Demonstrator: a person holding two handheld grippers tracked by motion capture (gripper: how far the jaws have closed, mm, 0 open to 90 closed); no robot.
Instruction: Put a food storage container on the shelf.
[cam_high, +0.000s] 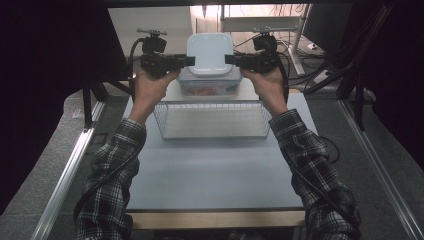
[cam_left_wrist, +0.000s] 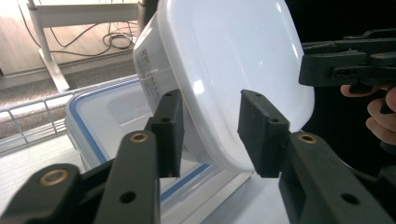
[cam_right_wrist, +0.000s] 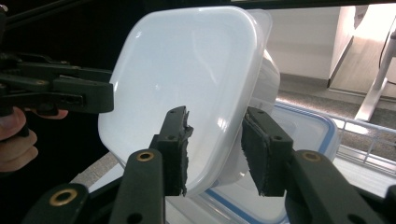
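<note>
Hand-held grippers (cam_high: 189, 62) (cam_high: 231, 59) flanking tilted white container (cam_high: 210, 52), pads apart.

A wire basket (cam_high: 212, 120) sits on the grey bench (cam_high: 210, 170), below the grippers and nearer the person than they are. Behind them, past the bench's far edge, a pale desk (cam_high: 260, 22) stands with cables (cam_high: 310, 75) trailing over the floor to the right of the right gripper. A dark monitor (cam_high: 327, 25) stands further right. Metal rails (cam_high: 65, 175) run along both sides of the bench.
</note>
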